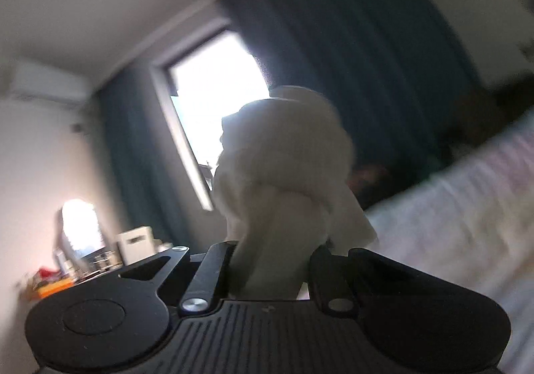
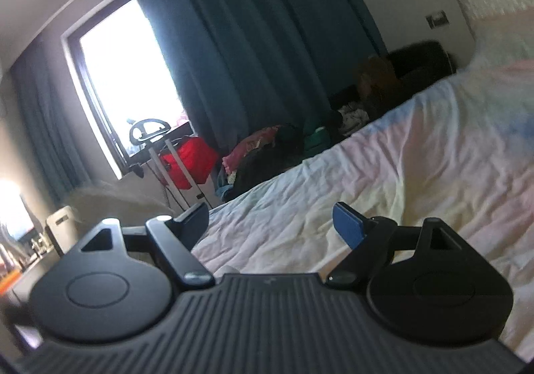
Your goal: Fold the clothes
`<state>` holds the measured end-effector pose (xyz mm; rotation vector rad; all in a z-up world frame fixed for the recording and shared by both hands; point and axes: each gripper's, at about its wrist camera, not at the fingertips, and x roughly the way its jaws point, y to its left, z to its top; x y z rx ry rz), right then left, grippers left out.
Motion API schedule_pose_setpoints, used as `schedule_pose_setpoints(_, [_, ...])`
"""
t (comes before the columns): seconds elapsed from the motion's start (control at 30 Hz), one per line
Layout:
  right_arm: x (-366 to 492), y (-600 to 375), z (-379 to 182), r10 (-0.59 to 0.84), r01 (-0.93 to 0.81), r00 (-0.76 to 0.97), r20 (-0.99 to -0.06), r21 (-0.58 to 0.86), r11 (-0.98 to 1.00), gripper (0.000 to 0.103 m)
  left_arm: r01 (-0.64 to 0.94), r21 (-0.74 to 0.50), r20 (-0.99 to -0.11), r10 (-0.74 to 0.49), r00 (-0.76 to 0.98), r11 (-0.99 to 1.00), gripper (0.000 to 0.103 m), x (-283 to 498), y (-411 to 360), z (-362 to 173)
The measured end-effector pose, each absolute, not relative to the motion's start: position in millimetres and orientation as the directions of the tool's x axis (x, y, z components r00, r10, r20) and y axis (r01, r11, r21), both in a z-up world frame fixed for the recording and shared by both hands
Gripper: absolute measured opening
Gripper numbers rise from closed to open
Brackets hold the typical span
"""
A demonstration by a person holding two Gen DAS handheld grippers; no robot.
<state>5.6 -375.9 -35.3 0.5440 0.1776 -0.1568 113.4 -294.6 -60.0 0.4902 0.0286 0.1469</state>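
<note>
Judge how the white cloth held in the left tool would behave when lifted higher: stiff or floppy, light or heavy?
Probably floppy: the white cloth bunches and droops around the left tool. Likely light, since one pinch holds it up. Its loose edges may swing.

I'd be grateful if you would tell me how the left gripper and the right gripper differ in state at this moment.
The left gripper is shut on a bunched white garment; the right gripper is open and holds nothing. The left gripper's fingers are hidden by cloth, while the right gripper's fingers show plainly, one with a blue pad. The left gripper faces the window; the right gripper looks across the bed. Both have the same black body.
</note>
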Motion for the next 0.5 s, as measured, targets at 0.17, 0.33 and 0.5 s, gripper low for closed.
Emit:
schedule_pose_setpoints(0.17, [17,-384,-50,-0.062,0.195,0.966,-0.251,0.548,0.813,0.083,-0.031,0.563,-0.098,0.105,0.990,0.826,0.015,118,-323,-109])
schedule_pose_setpoints(0.33, [25,-377,-63,0.028,0.145,0.964,-0.265,0.611,0.778,0.084,-0.053,0.536,-0.128,0.144,0.981,0.842,0.063,124,-312,-105])
schedule_pose_setpoints(0.5, [36,-359,-67,0.130,0.086,0.949,-0.289,0.629,0.772,0.084,0.058,0.457,-0.278,0.080,0.957,0.888,0.083,118,-280,-94])
